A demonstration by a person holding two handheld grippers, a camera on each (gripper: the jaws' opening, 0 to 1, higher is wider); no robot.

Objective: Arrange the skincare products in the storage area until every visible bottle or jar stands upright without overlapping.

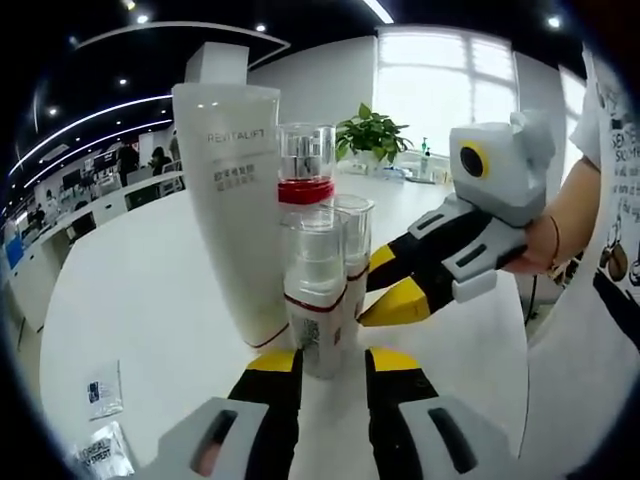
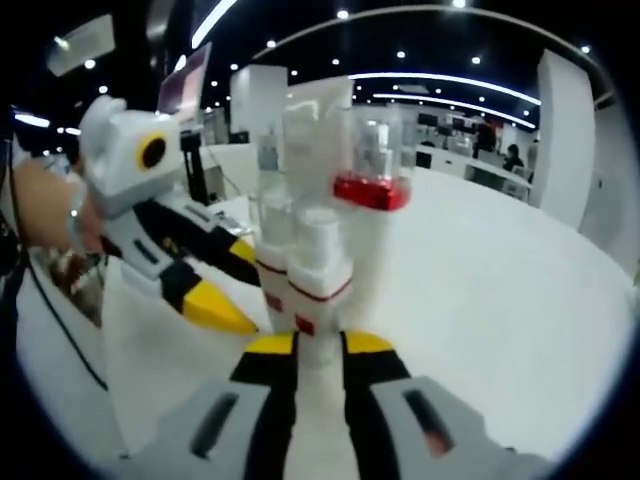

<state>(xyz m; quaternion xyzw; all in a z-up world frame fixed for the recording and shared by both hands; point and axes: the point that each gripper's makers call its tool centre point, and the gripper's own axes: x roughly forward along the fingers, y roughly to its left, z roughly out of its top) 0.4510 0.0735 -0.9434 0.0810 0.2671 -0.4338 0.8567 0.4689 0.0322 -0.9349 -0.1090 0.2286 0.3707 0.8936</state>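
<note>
We had the left gripper [image 1: 332, 362] closed on the base of a small clear-capped bottle [image 1: 314, 300], standing upright on the white table [image 1: 140, 300]. In the right gripper view the right gripper [image 2: 320, 345] was clamped on a small bottle [image 2: 318, 270] too; whether it was the same one or its twin beside it, we couldn't tell. Just behind stood a second small bottle [image 1: 352, 250], touching or nearly so. Beyond that was a red-collared bottle [image 1: 306, 165], with a tall white tube [image 1: 232, 200] to one side, cap down. All were upright, bunched tight mid-table. Sachets [image 1: 103, 390] lay near the table's edge.

Our read: spacing step, nothing left to stand up. Next move: slide the held bottle clear of the cluster without tipping the neighbours, then release.
</note>
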